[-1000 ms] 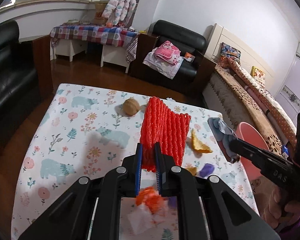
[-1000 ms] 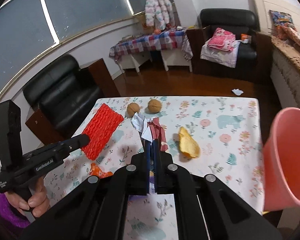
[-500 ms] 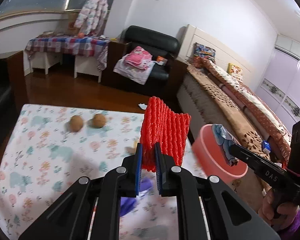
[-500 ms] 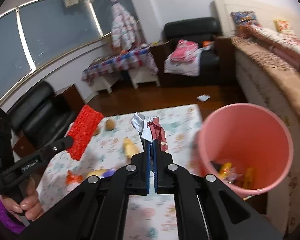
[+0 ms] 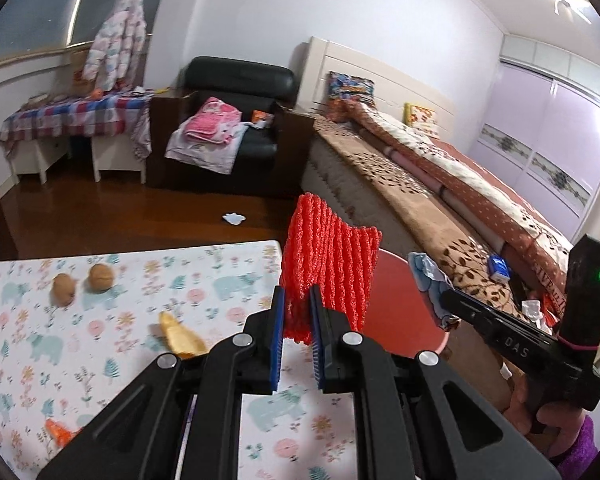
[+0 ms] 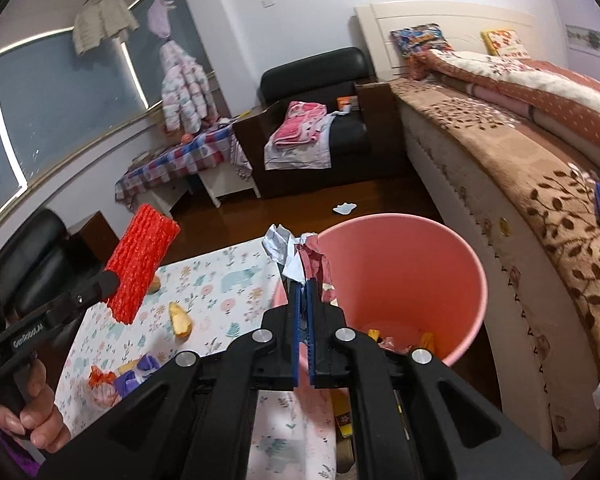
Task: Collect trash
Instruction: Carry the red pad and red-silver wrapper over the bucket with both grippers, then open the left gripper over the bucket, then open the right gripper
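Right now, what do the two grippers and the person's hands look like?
Both grippers are matte black plastic with silver round pivots and blue ribbed pads inside the jaws. The left gripper carries white lettering on its side, seen from the right wrist. The right gripper carries pale lettering, a green light on its upright block and a pink band around it. Both wrists show purple sleeves.

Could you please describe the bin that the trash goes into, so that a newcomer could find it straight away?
Start at the long bed with the brown leaf-patterned cover. The pink bin stands on the floor in the gap between that bed and the table with the floral cloth. It is the only open round bucket there, plain pink, with a few wrappers already at the bottom.
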Tool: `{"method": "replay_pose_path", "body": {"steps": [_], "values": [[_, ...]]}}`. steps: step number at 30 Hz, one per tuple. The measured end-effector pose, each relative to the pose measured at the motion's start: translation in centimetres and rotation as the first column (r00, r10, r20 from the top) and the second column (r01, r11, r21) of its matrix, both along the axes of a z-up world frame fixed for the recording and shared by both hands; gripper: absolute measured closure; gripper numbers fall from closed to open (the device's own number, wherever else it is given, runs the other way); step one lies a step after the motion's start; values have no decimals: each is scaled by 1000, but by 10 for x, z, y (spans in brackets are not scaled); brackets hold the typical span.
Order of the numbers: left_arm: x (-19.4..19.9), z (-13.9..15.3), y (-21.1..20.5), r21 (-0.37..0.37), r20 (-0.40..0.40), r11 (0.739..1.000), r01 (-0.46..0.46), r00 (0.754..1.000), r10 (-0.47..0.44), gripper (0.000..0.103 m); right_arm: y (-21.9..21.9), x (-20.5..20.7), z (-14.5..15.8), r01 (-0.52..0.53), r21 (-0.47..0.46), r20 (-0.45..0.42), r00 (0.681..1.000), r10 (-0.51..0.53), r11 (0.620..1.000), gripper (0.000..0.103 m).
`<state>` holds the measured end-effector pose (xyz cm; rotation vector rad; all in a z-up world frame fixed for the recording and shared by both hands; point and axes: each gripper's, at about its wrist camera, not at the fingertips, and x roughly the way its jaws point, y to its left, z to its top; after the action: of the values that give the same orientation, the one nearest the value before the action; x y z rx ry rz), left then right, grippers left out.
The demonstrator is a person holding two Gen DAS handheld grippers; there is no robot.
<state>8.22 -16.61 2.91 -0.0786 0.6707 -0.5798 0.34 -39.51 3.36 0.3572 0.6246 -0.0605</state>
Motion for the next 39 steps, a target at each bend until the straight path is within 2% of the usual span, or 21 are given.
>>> {"method": "replay_pose_path", "body": {"steps": [9,16,22,29,35,39], "values": [[5,-3,-34,30,-5,998,51,999,-50,92,-30,3,-14,58,98,5,998,-59,993,100],[9,-23,-64,65,-46,992,110,993,-107,92,-35,9,-25,75,65,-22,997,-73,995,100],[13,-42,-89,104,-80,982,155,986,-147,91,-43,10,-35,95,73,-42,995,-92,993,100],[17,-58,-105,124,-116,977,172,981,-158,91,-41,11,-46,81,37,-64,995,-79,996,100],[16,-65,-114,154,-111,970,187,979,-171,88,-40,12,-49,75,24,-63,995,-74,997,100],[13,-63,-116,157,-100,971,178,982,-163,69,-44,12,-50,77,21,-65,995,-75,997,100]]}}
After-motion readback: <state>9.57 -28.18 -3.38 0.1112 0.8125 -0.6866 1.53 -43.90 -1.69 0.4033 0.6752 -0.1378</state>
